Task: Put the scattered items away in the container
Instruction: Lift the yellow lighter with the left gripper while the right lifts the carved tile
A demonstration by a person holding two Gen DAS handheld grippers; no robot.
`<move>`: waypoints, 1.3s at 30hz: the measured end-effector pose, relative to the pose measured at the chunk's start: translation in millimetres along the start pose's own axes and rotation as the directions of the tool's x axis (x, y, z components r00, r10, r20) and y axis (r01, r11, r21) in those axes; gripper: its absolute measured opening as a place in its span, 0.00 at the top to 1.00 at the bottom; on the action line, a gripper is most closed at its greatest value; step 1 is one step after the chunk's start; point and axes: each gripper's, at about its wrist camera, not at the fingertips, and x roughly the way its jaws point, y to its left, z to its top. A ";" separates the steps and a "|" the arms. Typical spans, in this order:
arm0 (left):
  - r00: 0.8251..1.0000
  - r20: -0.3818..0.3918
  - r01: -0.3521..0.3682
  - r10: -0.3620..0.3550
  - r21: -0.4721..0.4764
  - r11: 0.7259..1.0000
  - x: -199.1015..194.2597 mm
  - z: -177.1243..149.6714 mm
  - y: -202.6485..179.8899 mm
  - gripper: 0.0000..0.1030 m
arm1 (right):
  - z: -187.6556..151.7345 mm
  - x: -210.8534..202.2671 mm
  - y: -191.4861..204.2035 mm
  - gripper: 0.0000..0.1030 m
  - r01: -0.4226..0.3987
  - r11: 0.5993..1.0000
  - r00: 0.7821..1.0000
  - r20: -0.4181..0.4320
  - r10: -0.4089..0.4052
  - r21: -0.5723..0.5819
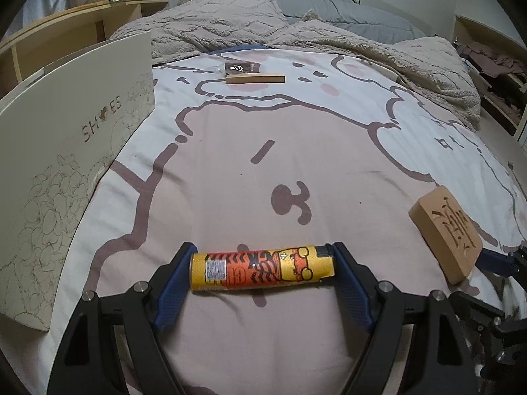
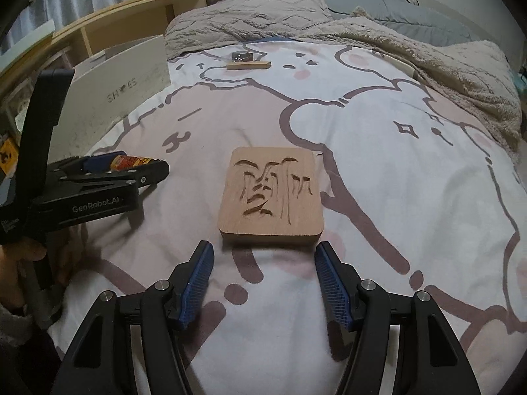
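Note:
A yellow and orange lighter (image 1: 263, 268) lies crosswise between the blue pads of my left gripper (image 1: 263, 249), which is shut on its two ends just above the bed sheet. In the right wrist view the same gripper (image 2: 145, 169) shows at the left with the lighter (image 2: 131, 161) in it. A carved wooden block (image 2: 271, 194) lies flat on the sheet just beyond the tips of my right gripper (image 2: 265, 247), which is open with nothing between its fingers. The cream shoe box (image 1: 66, 164) stands at the left.
Far up the bed lie a wooden strip (image 1: 255, 78) and a small dark packet (image 1: 238, 65). A fluffy beige blanket (image 1: 362, 42) is bunched behind them. Wooden shelves (image 1: 66, 26) stand beyond the box. A person's hand (image 2: 19, 253) holds the left gripper's handle.

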 end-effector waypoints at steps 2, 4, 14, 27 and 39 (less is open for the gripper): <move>1.000 0.000 0.002 -0.002 -0.008 1.000 -0.6 -0.5 1.0 0.20 | 3.4 2.4 -2.5 0.33 -0.009 1.000 1.000 -0.010 0.009 0.021; 1.000 -0.002 0.007 -0.007 -0.022 1.000 -1.3 -1.3 3.3 0.17 | 8.4 6.5 -3.7 0.29 -0.007 1.000 1.000 -0.023 0.008 0.030; 1.000 -0.010 0.018 -0.019 -0.036 0.999 -2.7 -4.7 6.9 0.10 | 32.9 24.9 -6.3 0.25 0.043 0.999 0.998 -0.051 -0.041 0.029; 0.998 -0.019 0.053 -0.053 -0.031 0.998 -0.4 -3.5 5.7 0.01 | 52.6 36.1 -10.8 0.08 -0.127 0.979 0.986 -0.127 0.108 -0.159; 0.997 -0.021 0.072 -0.073 -0.050 0.996 -1.1 -2.2 7.0 0.02 | 37.6 23.9 0.0 0.33 -0.095 0.993 0.995 -0.045 0.092 -0.070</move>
